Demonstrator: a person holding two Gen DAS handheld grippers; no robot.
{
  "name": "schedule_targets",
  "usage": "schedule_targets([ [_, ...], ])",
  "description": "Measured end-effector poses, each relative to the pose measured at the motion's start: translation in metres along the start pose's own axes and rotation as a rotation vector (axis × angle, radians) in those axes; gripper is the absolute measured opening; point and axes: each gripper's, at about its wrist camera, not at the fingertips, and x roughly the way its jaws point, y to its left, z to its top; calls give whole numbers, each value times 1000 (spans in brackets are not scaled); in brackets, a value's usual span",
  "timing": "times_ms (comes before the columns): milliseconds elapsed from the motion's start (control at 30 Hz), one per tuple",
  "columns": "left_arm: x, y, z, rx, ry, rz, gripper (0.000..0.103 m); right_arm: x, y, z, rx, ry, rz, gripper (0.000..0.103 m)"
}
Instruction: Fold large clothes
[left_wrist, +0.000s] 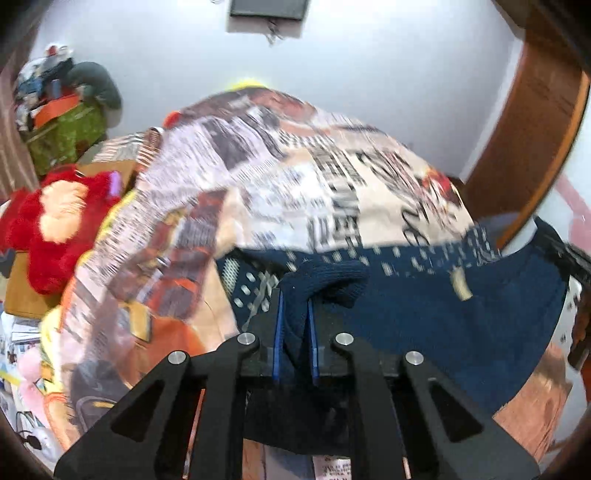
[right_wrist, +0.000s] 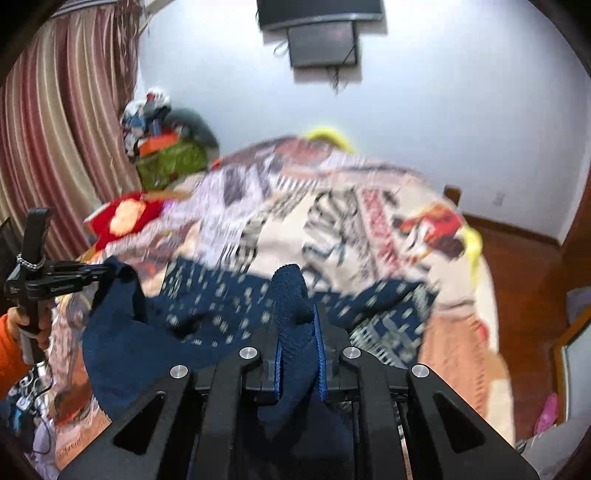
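Observation:
A navy knitted sweater (left_wrist: 424, 317) with a white-flecked pattern hangs lifted above the bed, stretched between both grippers. My left gripper (left_wrist: 294, 295) is shut on a bunched edge of the knit, which bulges out past its blue pads. In the right wrist view the sweater (right_wrist: 207, 310) sags toward the bed, and my right gripper (right_wrist: 300, 306) is shut on another bunched edge of it. The left gripper (right_wrist: 99, 275) also shows at the left of that view, held by a hand in an orange sleeve and pinching the sweater's far corner.
A bed with a busy printed cover (left_wrist: 295, 177) fills the middle. A red plush toy (left_wrist: 55, 225) lies at its left, a pile of bags and clothes (left_wrist: 62, 114) stands in the corner, striped curtains (right_wrist: 55, 129) hang left, and wooden flooring (right_wrist: 524, 266) lies right.

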Motion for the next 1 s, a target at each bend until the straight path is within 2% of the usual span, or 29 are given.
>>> schedule_targets([
  [133,1,5,25,-44,-36,-2,11,-2,-6,18,7,-49,-42,10],
  [233,19,2,36,-57,-23,12,11,12,-12,30,16,-47,-71,10],
  [367,67,5,42,-82,54,29,11,55,-31,34,55,19,-99,11],
  [533,128,6,29,-55,165,71,10,112,-53,16,110,138,-92,11],
  [667,151,16,15,-70,223,68,11,141,-64,-2,129,205,-79,11],
  [800,143,23,11,-84,220,42,15,139,-66,-7,110,200,-53,13],
  [900,123,22,17,-34,193,93,16,126,-59,-3,39,181,-113,33],
  [967,109,19,22,2,180,121,19,107,-54,1,-9,125,-168,64],
  [1000,100,17,25,21,171,128,21,94,-51,3,-30,80,-183,69],
])
